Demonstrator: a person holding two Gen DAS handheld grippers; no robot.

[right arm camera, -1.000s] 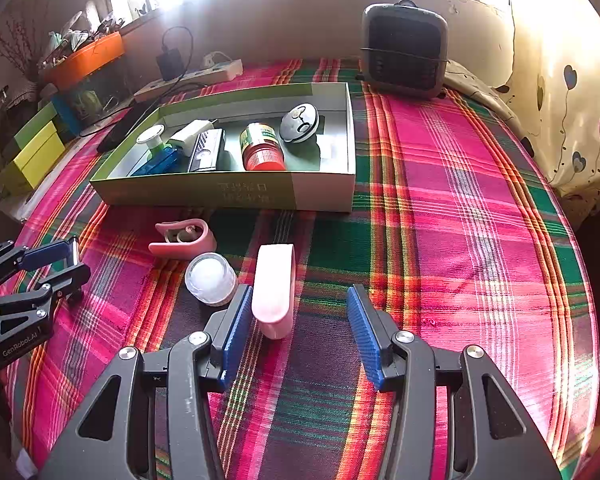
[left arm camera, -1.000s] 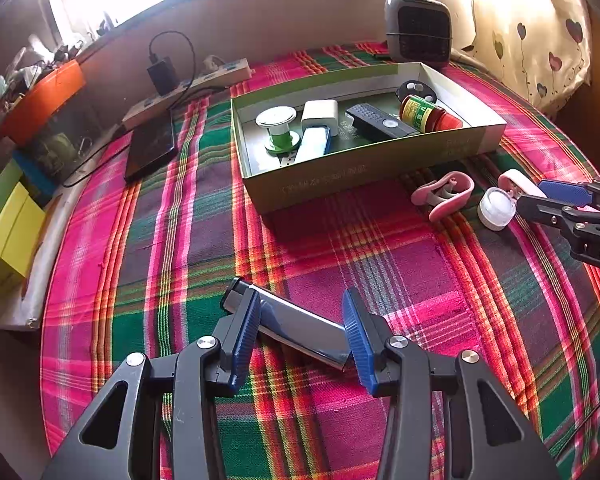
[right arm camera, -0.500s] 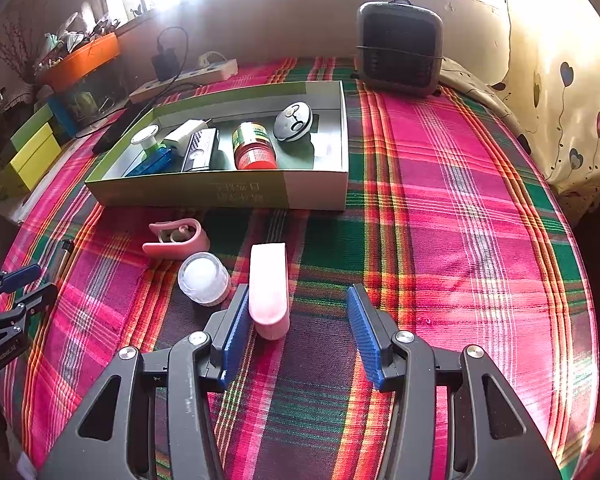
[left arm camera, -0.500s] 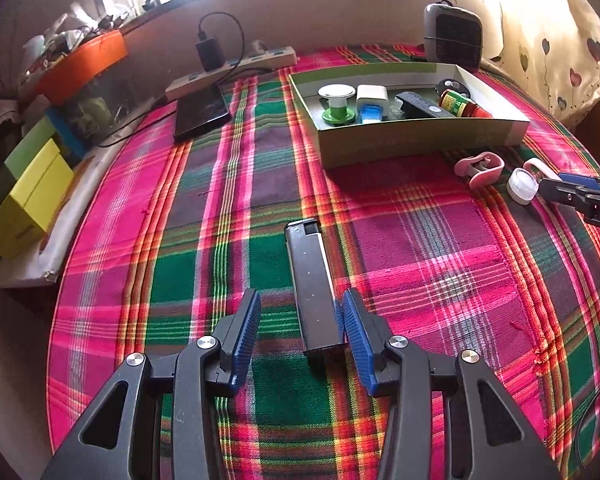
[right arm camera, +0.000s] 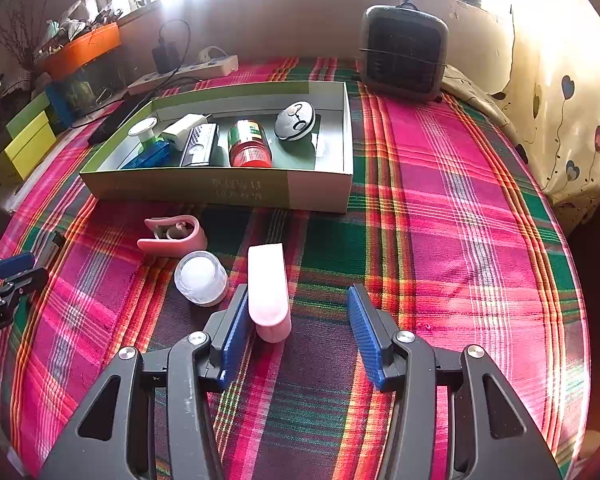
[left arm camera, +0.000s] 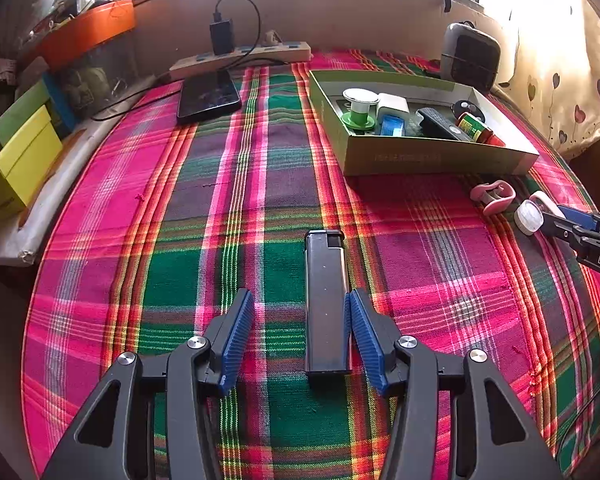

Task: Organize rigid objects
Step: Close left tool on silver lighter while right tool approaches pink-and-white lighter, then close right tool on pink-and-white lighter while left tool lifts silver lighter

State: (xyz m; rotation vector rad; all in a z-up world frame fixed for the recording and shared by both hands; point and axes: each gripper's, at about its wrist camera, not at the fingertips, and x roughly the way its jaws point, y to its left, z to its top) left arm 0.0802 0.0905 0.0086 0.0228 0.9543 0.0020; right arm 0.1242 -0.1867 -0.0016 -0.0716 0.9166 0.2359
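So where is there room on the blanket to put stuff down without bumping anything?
Most room is right of the green box, below the heater: bare plaid cloth. Another bare stretch lies between the phone and the lighter. It is crowded in front of the box, where the pink clip, white cap and pink case sit close.

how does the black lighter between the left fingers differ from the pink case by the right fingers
The black lighter is dark and glossy with square ends; the pink case is pale, matte pink with one rounded end. The lighter looks longer and slimmer, the case shorter and wider. The lighter lies against the left gripper's right-hand finger, while the case lies against the right gripper's left-hand finger. Both lie flat on the plaid cloth between open fingers, outside the box.
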